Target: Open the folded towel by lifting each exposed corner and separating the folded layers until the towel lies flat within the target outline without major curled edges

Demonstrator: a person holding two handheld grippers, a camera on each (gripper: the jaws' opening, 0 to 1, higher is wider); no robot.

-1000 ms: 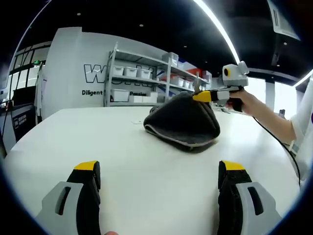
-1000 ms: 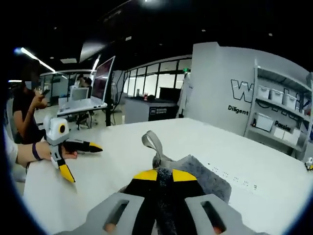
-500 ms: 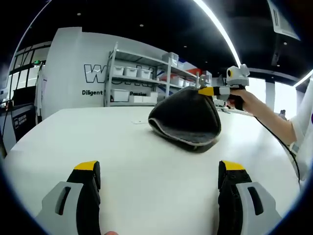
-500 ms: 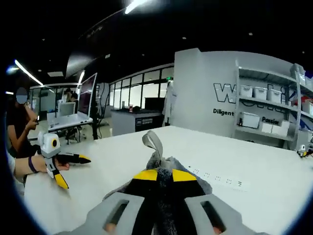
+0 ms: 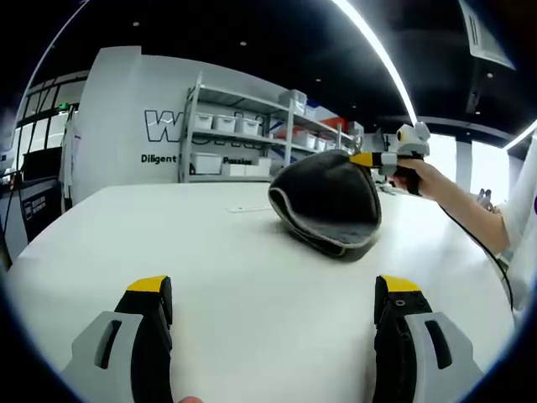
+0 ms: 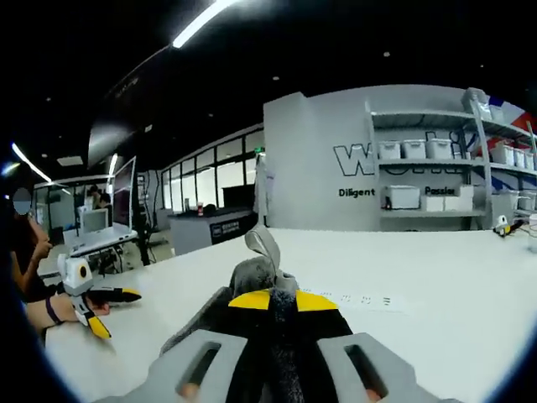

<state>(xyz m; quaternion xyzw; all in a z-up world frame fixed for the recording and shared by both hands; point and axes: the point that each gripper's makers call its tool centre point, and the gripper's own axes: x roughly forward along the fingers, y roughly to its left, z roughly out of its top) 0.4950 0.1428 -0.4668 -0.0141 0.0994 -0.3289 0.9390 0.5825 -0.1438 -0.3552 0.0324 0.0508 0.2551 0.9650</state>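
The dark towel (image 5: pixel 329 201) hangs bunched from the right gripper (image 5: pixel 369 159), jaws clamped on its raised corner, lower folds resting mid-table (image 5: pixel 168 243); left gripper (image 5: pixel 273 315) jaws wide, near the table's edge

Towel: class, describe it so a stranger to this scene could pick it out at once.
On the white table, past the left gripper, a dark grey towel hangs bunched from the right gripper. Pale edging marks it: the table's sole cloth.

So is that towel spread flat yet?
No. The towel hangs bunched, one corner pinched and lifted by the right hand-held gripper above the table.
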